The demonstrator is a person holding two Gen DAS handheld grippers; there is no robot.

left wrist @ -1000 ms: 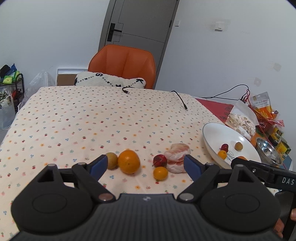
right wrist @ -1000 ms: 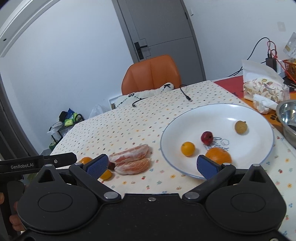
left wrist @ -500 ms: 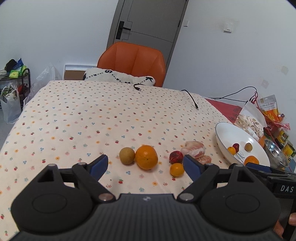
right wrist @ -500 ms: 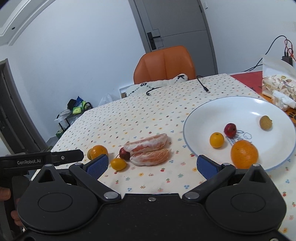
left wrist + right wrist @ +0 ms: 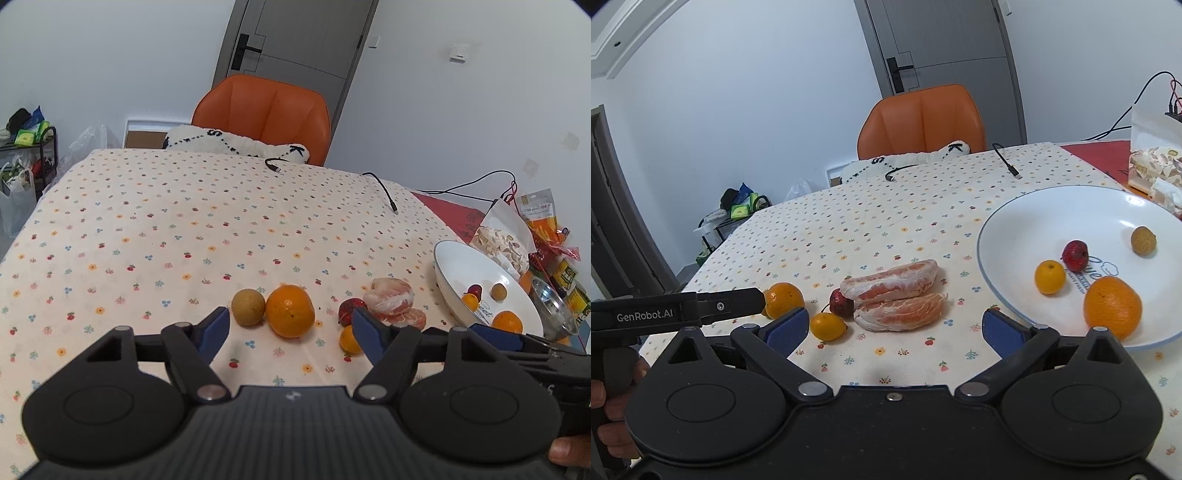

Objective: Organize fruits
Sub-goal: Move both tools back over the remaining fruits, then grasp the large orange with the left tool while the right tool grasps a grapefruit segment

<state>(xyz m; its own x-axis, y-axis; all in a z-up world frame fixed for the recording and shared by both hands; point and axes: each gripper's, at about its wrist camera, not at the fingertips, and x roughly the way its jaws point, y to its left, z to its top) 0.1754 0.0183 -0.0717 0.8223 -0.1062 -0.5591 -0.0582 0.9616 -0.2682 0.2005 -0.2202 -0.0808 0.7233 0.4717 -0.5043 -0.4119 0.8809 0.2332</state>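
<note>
**Both claws wide over the loose fruit**

While I hold both tools above the flower-print tablecloth point(image 5: 184, 221), my left gripper point(image 5: 291, 326) has its blue-padded jaws spread wide with nothing between them. Just past it, at 12 o'clock, sits the large round orange point(image 5: 290, 311), touching the brownish-green round fruit point(image 5: 248, 307) at its 9 o'clock. Toward 2 o'clock lie the small red fruit point(image 5: 347, 308), the small yellow-orange citrus point(image 5: 349, 339) and the two peeled pink grapefruit segments point(image 5: 393, 306), stacked one against the other.

My right gripper point(image 5: 895, 326) is likewise wide apart and empty, hovering with the grapefruit segments at its 12 o'clock. At its 2 o'clock the white round plate point(image 5: 1027, 218) holds a second large orange point(image 5: 1112, 307), a small yellow citrus point(image 5: 1049, 277), a red fruit point(image 5: 1075, 254) and a tan round fruit point(image 5: 1143, 240), all apart from each other.
</note>
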